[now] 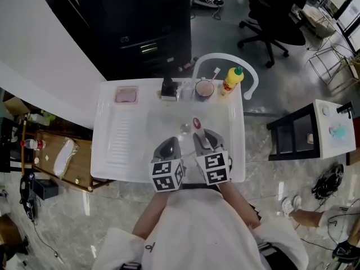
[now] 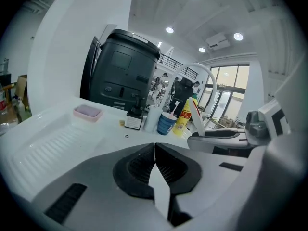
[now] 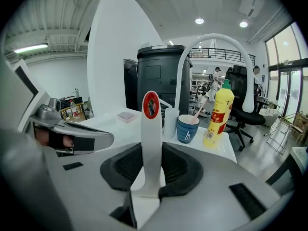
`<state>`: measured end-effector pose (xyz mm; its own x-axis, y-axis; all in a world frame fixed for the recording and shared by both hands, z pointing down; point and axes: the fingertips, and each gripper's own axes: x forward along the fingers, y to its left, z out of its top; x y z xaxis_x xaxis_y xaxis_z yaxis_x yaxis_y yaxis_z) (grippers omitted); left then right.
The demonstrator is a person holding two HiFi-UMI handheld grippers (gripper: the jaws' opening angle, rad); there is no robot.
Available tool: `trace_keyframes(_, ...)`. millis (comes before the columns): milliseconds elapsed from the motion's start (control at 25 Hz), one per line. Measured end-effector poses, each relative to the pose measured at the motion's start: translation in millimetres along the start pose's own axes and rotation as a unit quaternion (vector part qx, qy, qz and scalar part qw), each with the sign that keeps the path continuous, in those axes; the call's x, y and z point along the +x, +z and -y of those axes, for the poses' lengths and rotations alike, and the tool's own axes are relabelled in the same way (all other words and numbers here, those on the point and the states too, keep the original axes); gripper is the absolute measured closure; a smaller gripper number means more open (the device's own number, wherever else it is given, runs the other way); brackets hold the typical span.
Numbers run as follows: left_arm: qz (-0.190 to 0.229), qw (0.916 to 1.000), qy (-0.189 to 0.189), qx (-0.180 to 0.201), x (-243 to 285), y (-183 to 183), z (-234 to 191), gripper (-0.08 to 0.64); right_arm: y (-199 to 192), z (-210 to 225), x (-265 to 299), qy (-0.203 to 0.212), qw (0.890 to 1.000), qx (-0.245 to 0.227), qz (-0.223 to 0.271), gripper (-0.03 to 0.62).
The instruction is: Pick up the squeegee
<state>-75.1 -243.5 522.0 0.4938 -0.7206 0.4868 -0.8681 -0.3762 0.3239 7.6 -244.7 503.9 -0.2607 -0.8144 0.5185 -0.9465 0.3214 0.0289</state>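
Observation:
The squeegee has a white handle with a red oval end, and in the right gripper view it stands upright between the jaws of my right gripper, which is shut on the handle's lower part. In the head view the squeegee points away from me over the white sink top, held by the right gripper. My left gripper hovers just to its left. Its jaws are shut with nothing between them. The squeegee also shows at the right of the left gripper view.
Along the back of the sink top stand a pink soap dish, a dark bottle, a blue cup with a toothbrush and a yellow bottle. A white arched tap rises behind. A ribbed drainboard lies left.

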Motion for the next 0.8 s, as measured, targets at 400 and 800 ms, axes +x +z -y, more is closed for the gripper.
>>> trace_keyframes(400, 0.012, 0.9997, -0.014, 0.016, -1, 10, 15, 0.532, 13, 5, -13, -0.014, 1.0, 0.002, 0.025, 0.477)
trace_keyframes(800, 0.016, 0.9995, -0.017, 0.022, 0, 17, 13, 0.532, 20, 2, -12, -0.019, 0.999, 0.001, 0.032, 0.477)
